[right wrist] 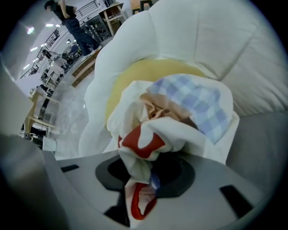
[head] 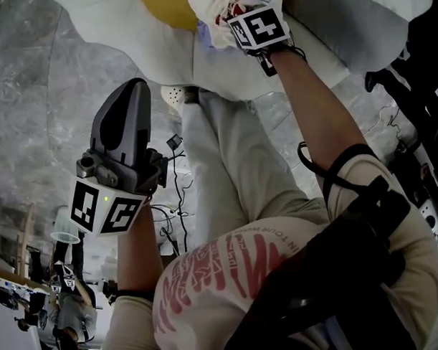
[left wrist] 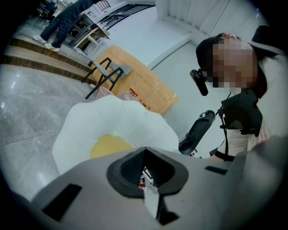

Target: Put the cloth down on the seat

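The cloth (right wrist: 180,112), a bunched white piece with red patches and a blue check part, hangs from my right gripper (right wrist: 144,173), whose jaws are shut on its lower folds. In the head view that gripper (head: 226,11) is at the top, holding the cloth (head: 215,16) right over the seat (head: 294,57), a white petal-shaped cushion chair with a yellow centre (head: 166,7). Whether the cloth touches the seat I cannot tell. My left gripper (head: 123,113) is held away at the left, above the floor, jaws together and nothing in them. Its own view looks toward the seat (left wrist: 112,121).
The person's legs (head: 233,163) stand close before the chair, on a grey marble floor (head: 37,98). Cables (head: 178,186) lie on the floor near the feet. Beyond the seat stand a black folding chair (left wrist: 105,74) and a flat cardboard box (left wrist: 144,87); desks and people are farther off.
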Tool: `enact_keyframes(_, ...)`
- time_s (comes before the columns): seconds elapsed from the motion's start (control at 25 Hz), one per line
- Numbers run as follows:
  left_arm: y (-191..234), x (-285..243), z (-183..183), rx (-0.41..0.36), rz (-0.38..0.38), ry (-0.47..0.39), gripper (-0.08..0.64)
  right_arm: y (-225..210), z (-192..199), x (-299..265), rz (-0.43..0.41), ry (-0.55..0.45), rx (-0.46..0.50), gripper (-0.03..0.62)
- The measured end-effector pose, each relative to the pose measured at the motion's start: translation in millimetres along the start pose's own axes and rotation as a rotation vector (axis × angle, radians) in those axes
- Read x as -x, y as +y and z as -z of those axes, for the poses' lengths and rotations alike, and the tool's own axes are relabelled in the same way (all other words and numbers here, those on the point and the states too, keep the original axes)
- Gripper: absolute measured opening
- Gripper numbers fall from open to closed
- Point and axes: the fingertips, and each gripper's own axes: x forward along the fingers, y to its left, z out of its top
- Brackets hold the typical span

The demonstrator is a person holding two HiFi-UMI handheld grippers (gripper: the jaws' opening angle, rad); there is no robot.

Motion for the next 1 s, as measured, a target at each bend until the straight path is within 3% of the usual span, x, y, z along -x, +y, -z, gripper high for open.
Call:
enact_keyframes(0.12, -7, 12, -14, -0.016, -0.013, -0.024, 0.011, -5, 4, 5, 0.051, -0.015, -0.092, 0.155)
enact_keyframes(0.2, -8, 22, -21, -0.014, -0.026, -0.042, 0.011, -10, 10, 8, 0.071, -0.025, -0.207, 0.217)
enact_keyframes(0.36, -13, 35, -34, 0.025, -0.042, -0.095, 0.011, -13, 20, 16, 0.057, -0.017, -0.345, 0.304)
enact_keyframes(0.52, -29, 46, -49, 0.011, -0.041, -0.135, 0.011, -12, 27, 30, 0.027, -0.028, -0.459, 0.388)
enact_keyframes(0.64, -41, 51, -58, -0.011, -0.020, -0.154, 0.011, -8, 39, 37, -0.008, -0.020, -0.544, 0.408)
enact_keyframes(0.8, -55, 60, -67, -0.039, -0.010, -0.170, 0.011, -2, 63, 48, -0.014, 0.021, -0.523, 0.408)
enact_keyframes(1.0, -80, 75, -81, -0.050, 0.012, -0.207, 0.011, 13, 69, 80, -0.086, -0.021, -0.615, 0.407)
